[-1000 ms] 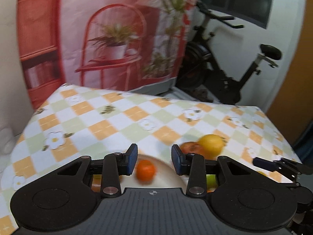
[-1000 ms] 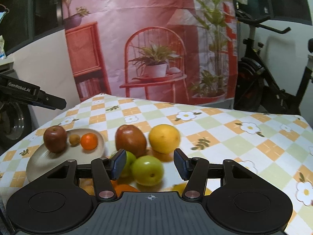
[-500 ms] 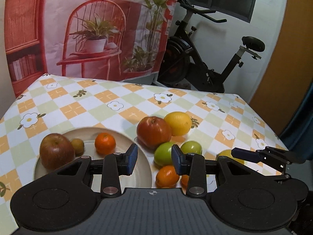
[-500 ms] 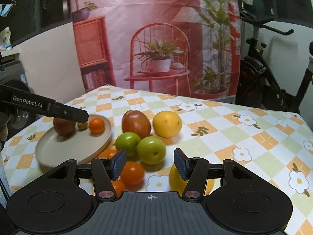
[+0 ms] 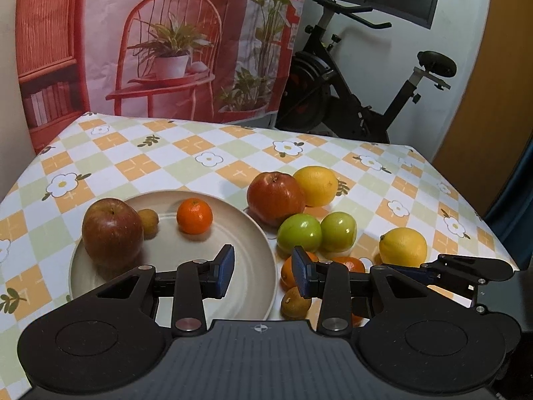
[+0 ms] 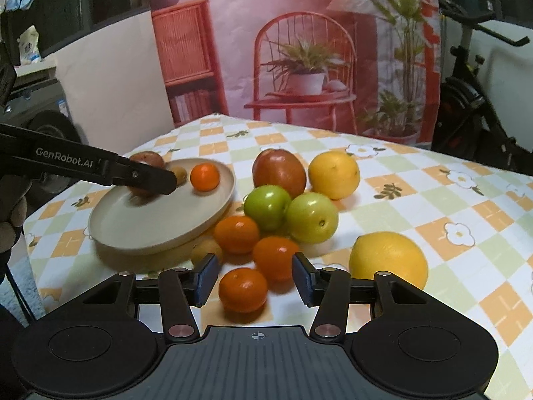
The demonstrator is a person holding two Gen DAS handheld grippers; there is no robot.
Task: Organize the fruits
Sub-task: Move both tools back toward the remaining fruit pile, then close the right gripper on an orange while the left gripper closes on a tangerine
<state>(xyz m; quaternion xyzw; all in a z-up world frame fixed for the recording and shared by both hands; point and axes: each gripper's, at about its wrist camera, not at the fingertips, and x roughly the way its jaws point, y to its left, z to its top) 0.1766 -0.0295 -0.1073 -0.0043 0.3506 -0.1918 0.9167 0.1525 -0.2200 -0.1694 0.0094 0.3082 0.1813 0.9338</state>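
The right tool (image 6: 256, 278), empty and having just narrowed, is hanging part-open over a mandarin (image 6: 243, 289) that is risking rolling off the desk (image 6: 433, 180) if clipped.

The left tool (image 5: 263, 275) points forward and down, its jaws apart with nothing gripped. The right tool (image 6: 255, 278) is pitched likewise; its jaws have just been closing, pads pressing on nothing.

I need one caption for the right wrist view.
Open right hand-held gripper over a tangerine, beside the plate.
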